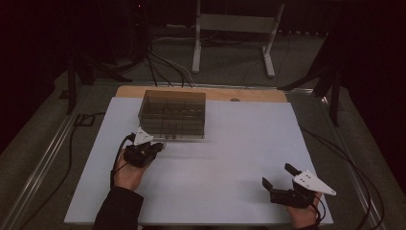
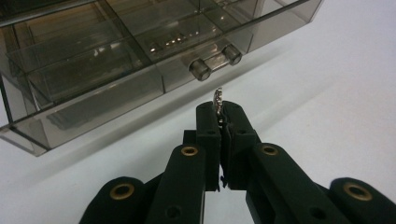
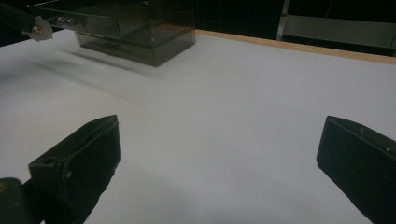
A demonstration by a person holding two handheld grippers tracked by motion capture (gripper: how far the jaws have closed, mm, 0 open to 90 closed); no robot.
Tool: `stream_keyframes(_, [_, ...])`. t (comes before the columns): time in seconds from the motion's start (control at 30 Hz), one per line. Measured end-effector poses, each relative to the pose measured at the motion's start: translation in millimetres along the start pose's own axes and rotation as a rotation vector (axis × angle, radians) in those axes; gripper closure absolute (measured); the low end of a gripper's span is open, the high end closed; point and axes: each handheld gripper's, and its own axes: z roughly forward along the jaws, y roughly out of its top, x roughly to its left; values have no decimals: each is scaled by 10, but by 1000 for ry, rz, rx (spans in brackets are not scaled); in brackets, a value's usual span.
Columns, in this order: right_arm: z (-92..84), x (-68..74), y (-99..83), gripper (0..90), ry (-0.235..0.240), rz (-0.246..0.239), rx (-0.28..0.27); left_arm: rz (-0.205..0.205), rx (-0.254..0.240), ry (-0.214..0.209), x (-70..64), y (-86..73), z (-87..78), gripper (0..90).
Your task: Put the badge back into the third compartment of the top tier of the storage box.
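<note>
Left gripper (image 2: 220,112): we found its jaws pressed together on a small silvery metal piece (image 2: 217,99), which stuck up past the tips. We could not tell what the piece was. Directly ahead of those tips, near but not touching, sat the drawer knob (image 2: 201,70) of the smoky clear organizer box (image 1: 172,115), its long axis running across the gripper's line of approach. The left hand (image 1: 128,173) was by far the nearer. Right gripper (image 1: 277,176): jaws spread wide, holding nothing, over bare white board (image 3: 233,116), the box well off to its far left.
</note>
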Motion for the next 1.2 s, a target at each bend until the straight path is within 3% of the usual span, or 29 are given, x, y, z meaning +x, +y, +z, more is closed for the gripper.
stream_keyframes(1.2, [0,-1,0,0,0,0,1,18,-37,-22,-79,205,-24,883])
